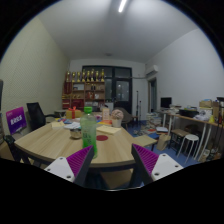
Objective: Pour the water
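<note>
— What kind of room is this?

— An office-like room with pale walls, a ceiling strip light [122, 6], and a shelf unit [86, 88] against the far wall with rows of small items on it, too small to identify. A dark door or window sits beside that shelf. A round wooden table [60, 142] fills the near middle.

— Where is the bottle?

— A green bottle [88, 129] stands upright on the table, beyond the fingers and a little toward the left finger. It is not between them. Just right of it lies a small red round thing [103, 138], perhaps a lid, though I cannot be sure at this size.

— And the gripper?

— The gripper [107, 164] is spread wide, holding nothing. Its magenta pads [77, 161] face each other across a clear gap, and both fingers hover short of the table's near edge.

— Anything else around?

— Clutter lies on the far part of the table. A black chair [36, 115] stands at the left, next to a purple sign [15, 120]. At the right are a desk [196, 122] with things on it and a white stool [189, 143].
</note>
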Demonstrator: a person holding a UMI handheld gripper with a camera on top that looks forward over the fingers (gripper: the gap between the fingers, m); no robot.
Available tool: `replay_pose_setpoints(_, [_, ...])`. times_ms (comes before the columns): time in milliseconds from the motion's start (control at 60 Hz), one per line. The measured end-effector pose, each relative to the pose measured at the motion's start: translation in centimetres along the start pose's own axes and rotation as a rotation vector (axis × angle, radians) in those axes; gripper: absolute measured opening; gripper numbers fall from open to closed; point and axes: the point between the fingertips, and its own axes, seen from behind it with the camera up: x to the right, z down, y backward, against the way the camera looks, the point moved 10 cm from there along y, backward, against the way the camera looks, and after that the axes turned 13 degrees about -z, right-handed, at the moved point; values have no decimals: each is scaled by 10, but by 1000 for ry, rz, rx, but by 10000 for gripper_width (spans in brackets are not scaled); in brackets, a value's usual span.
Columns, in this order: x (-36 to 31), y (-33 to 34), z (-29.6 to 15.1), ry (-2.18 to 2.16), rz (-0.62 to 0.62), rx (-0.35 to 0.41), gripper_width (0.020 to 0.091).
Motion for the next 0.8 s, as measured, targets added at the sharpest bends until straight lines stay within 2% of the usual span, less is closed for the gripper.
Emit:
replay_pose_setpoints(217, [-40,-117,8,20,-74,23,821])
replay_pose_setpoints(450, [-52,-185,9,15,-36,41,821])
replay_pose_setpoints(467, [-54,-189,8,16,-36,45,809])
replay_pose_setpoints(533, [-48,-208,10,18,-28,39,505])
replay_pose_setpoints(667, [-57,-206,12,34,-7,89,507])
replay_pose_setpoints(683, [-57,-206,12,32,-7,92,477])
replay_pose_setpoints(733, [-58,-212,16,5,2,98,467])
replay_pose_setpoints(750, [-58,-213,17,-4,2,97,435])
replay_pose_setpoints(800, [-57,-213,17,-19,-6,88,401])
